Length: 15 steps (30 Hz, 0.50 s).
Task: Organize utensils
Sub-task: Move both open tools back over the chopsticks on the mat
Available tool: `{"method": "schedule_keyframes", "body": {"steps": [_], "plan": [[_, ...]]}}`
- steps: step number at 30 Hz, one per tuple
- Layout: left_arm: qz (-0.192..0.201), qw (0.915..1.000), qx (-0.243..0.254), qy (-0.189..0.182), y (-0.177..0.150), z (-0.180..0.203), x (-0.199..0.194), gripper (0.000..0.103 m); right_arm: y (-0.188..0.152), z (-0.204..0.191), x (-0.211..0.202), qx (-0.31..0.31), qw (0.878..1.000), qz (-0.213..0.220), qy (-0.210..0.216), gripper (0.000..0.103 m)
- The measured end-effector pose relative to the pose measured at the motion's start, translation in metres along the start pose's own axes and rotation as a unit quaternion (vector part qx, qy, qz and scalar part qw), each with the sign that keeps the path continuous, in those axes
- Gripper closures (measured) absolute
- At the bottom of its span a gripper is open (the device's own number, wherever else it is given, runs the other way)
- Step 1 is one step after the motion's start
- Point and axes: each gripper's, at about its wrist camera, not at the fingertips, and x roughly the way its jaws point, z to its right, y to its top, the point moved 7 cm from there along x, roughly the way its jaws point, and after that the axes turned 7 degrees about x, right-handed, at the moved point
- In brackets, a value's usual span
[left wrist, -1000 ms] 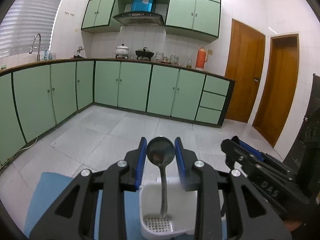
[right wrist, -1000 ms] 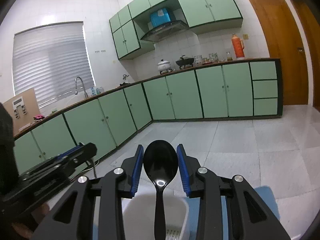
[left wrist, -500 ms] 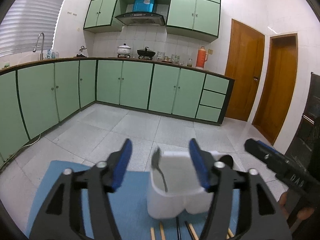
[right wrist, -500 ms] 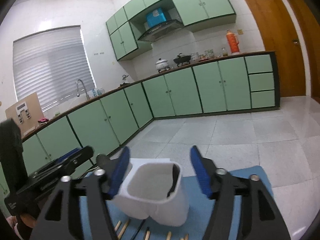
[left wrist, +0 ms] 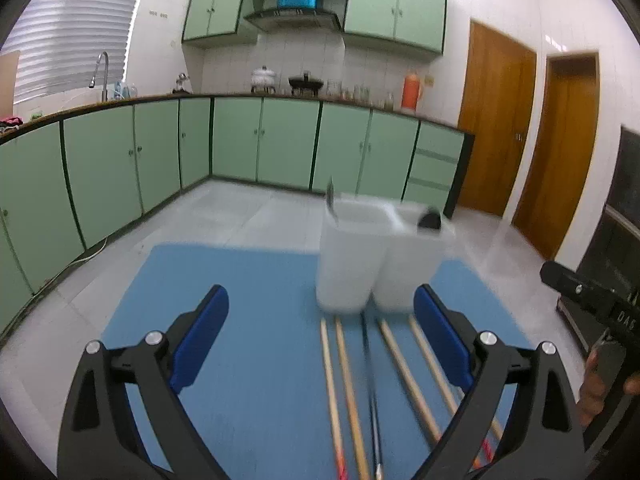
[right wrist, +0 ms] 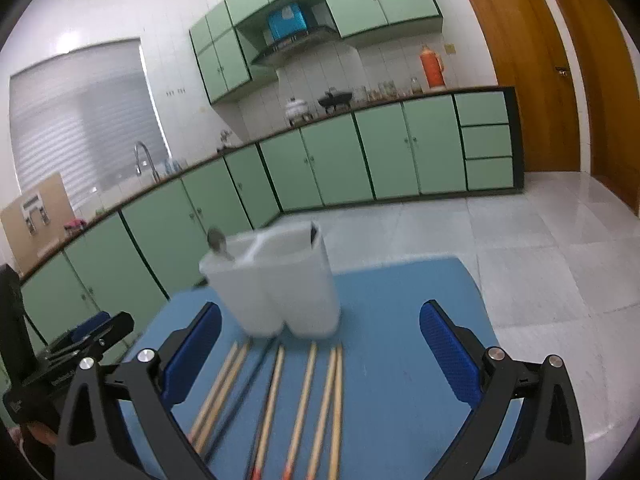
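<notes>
While opening, left gripper (left wrist: 320,340) and right gripper (right wrist: 320,344) both empty. Metal spoon (left wrist: 330,199), black spoon (left wrist: 430,219) in white holder (left wrist: 352,272); chopsticks (right wrist: 304,404) on blue mat (left wrist: 248,280).

The kitchen has pale green cabinets (left wrist: 260,140) under a dark counter, white tiled walls (right wrist: 100,8), a light tiled floor (right wrist: 540,240), two brown wooden doors (left wrist: 496,120) and a window blind (right wrist: 80,120).

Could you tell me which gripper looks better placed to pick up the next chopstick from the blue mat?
Probably the right gripper: several chopsticks lie between its opening, empty jaws. The left gripper, also opening and empty, sits further left; its chopsticks lie nearer its right finger.
</notes>
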Motion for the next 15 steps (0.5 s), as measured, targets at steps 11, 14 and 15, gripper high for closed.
{"method": "schedule_keyframes", "body": {"steps": [11,14,15], "plan": [[-0.098,0.9952,0.006,-0.002,-0.074,0.006,-0.020,0.012,-0.084,0.020,-0.043,-0.014,0.995,-0.097,-0.036,0.020],[-0.115,0.9933,-0.003,-0.003,-0.091,0.005,-0.027,0.012,-0.102,0.019,-0.050,-0.021,0.992,-0.117,-0.041,0.029],[-0.119,0.9929,-0.004,-0.002,-0.095,0.006,-0.029,0.012,-0.109,0.019,-0.052,-0.026,0.991,-0.125,-0.043,0.034]]}}
